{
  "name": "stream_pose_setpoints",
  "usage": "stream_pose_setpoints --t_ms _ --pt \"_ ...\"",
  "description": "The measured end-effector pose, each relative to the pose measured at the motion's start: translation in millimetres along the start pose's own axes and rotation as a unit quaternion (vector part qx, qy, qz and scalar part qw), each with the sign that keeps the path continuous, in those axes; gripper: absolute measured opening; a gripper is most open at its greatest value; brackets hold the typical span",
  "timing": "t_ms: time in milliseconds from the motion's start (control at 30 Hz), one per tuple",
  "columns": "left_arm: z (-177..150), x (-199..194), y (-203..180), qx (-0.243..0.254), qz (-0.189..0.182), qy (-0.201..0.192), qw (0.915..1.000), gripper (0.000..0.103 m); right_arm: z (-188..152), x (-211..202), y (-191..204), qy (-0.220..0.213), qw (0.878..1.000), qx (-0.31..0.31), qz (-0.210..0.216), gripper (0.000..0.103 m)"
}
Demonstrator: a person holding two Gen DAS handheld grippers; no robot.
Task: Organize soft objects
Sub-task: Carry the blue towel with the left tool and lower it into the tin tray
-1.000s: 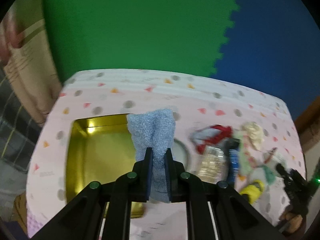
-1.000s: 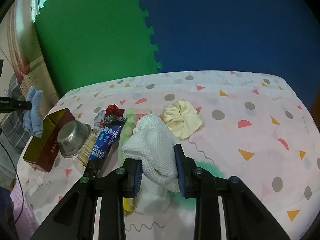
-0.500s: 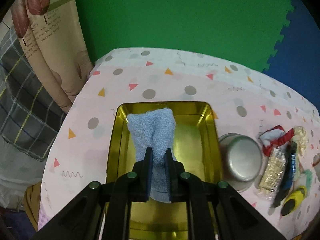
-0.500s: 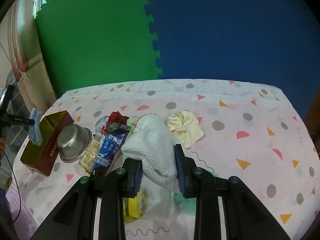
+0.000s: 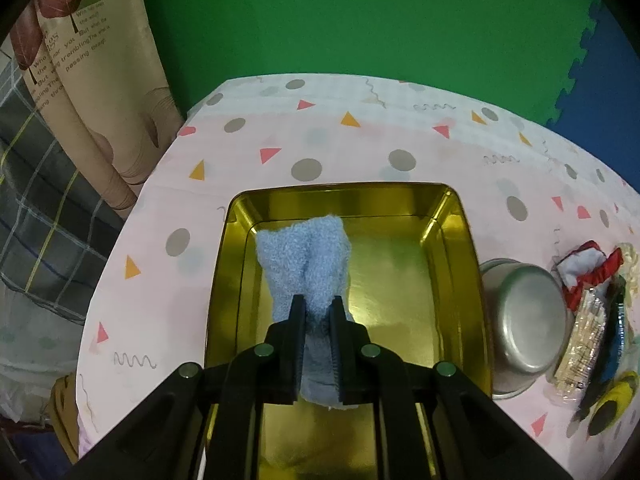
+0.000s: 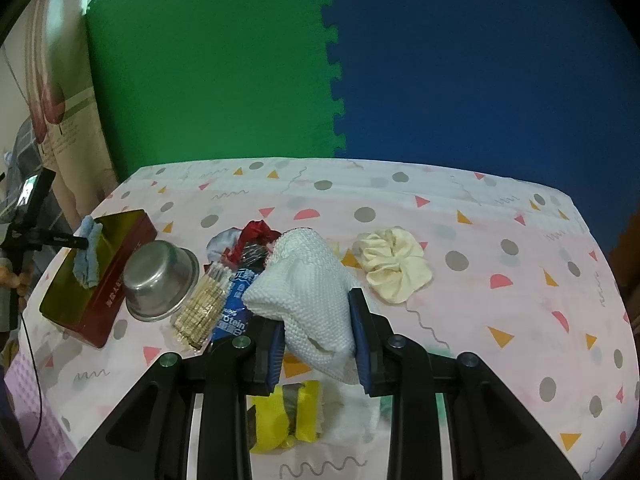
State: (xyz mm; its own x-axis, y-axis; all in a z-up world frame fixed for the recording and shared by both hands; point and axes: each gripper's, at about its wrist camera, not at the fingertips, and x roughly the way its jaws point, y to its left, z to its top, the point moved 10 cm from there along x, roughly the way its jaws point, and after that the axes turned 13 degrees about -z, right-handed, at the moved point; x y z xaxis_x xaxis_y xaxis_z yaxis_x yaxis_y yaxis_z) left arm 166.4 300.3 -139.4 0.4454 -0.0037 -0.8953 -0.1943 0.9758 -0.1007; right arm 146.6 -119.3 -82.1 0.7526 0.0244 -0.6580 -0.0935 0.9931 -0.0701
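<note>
Left claw (image 5: pixel 317 312) lowered, clamps blue towel (image 5: pixel 306 264), prob. inside tin (image 5: pixel 460 240); right claw (image 6: pixel 318 334) grips white cloth (image 6: pixel 304 292); dotted tablecloth (image 6: pixel 480 280).

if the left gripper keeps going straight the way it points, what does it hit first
Most likely the gold floor of the tin. The left gripper, shut on the blue cloth, points down into it; depth is unclear.

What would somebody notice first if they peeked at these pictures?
Probably the fluffy blue cloth pinched in the left tongs, hanging right over the shiny gold tin. Next, the knobbly white cloth gripped by the right tongs, with a cream scrunchie lying on the spotty tablecloth just beyond it.
</note>
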Motion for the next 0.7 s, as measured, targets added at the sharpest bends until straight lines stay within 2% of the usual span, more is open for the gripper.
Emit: stream_pose_setpoints --t_ms 400,700 --pt "0.2 0.7 11.7 0.007 0.031 -0.009 0.9995 0.013 -0.4 0.8 19.2 0.004 1.000 -0.014 0.005 0.027" --pt "-2.3 -19.2 4.9 0.016 0.026 -0.028 0.9991 0.020 -0.5 -4.0 41.9 0.001 0.999 -0.033 0.019 0.027"
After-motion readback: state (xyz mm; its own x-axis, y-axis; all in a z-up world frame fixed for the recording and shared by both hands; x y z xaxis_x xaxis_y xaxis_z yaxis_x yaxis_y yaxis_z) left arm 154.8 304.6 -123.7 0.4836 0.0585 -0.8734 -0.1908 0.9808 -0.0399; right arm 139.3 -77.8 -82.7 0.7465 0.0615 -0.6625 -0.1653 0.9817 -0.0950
